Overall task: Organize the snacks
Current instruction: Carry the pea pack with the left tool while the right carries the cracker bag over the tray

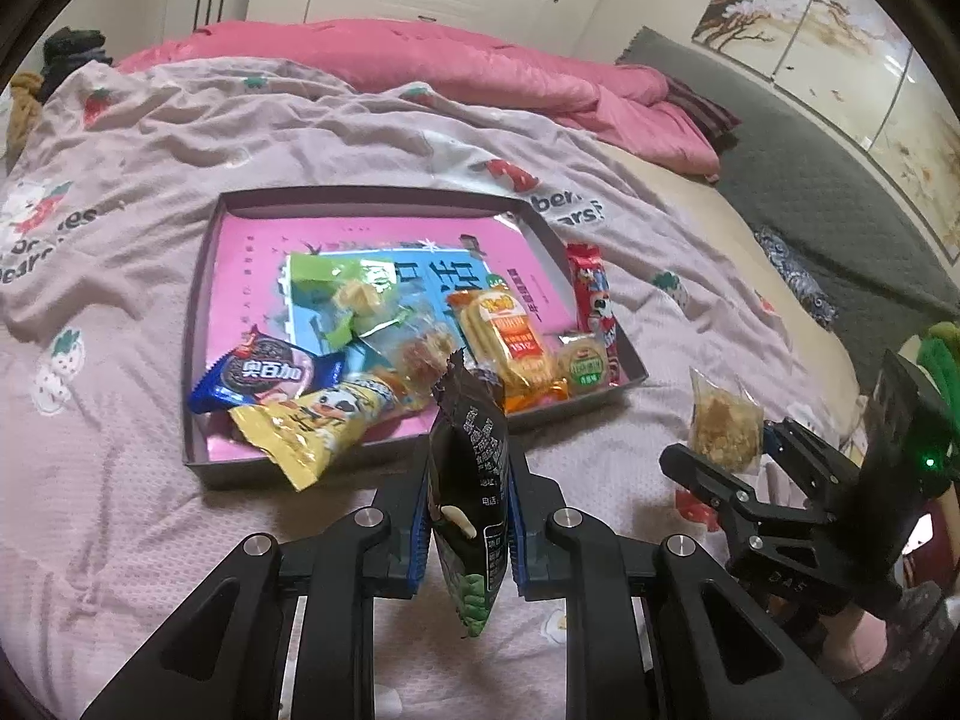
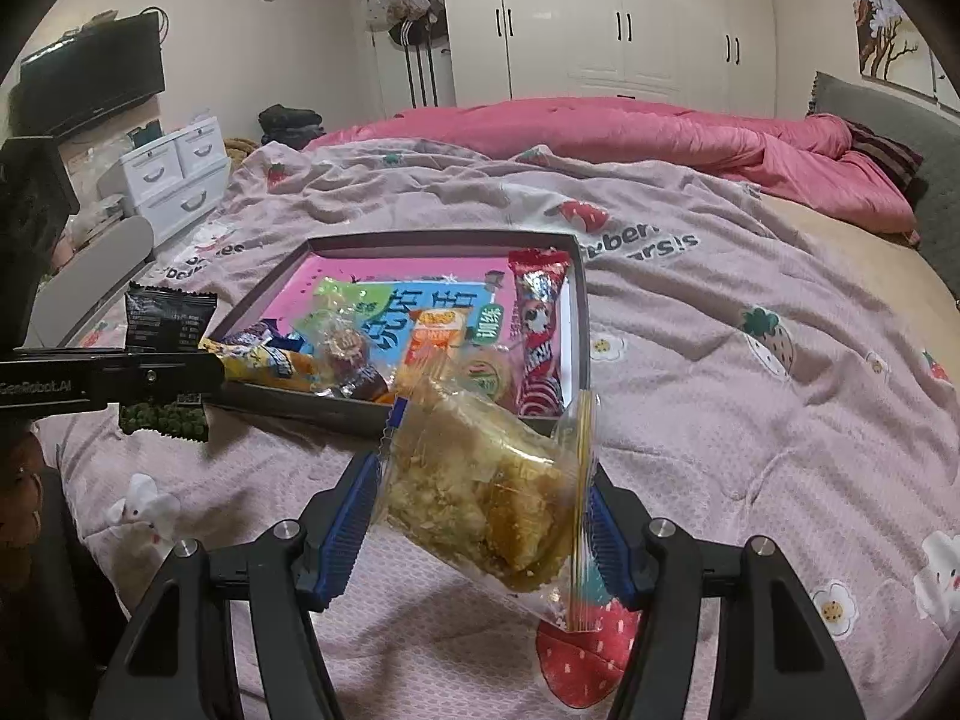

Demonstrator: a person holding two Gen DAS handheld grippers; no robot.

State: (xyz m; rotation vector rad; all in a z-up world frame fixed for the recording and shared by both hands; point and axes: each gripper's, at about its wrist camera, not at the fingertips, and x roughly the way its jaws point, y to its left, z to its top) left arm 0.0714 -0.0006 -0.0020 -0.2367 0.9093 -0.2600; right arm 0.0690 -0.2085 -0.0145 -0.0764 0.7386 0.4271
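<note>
Tray (image 1: 630, 354): on the bed cover, already held most snacks — cookie pack (image 1: 264, 375), wafer pack (image 1: 516, 342), red stick (image 1: 594, 300).
Left gripper (image 1: 468, 516): pinched a dark pea packet (image 1: 471, 480), clear of the tray.
Right gripper (image 2: 486, 522): clamped a clear pastry bag (image 2: 480, 498), just short of the tray.
Left to do: both — by my judgement the last two.

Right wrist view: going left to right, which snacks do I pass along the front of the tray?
Black pea packet in the left gripper → yellow packet → orange cracker pack → round green cake → red stick pack by the tray's right wall.
</note>
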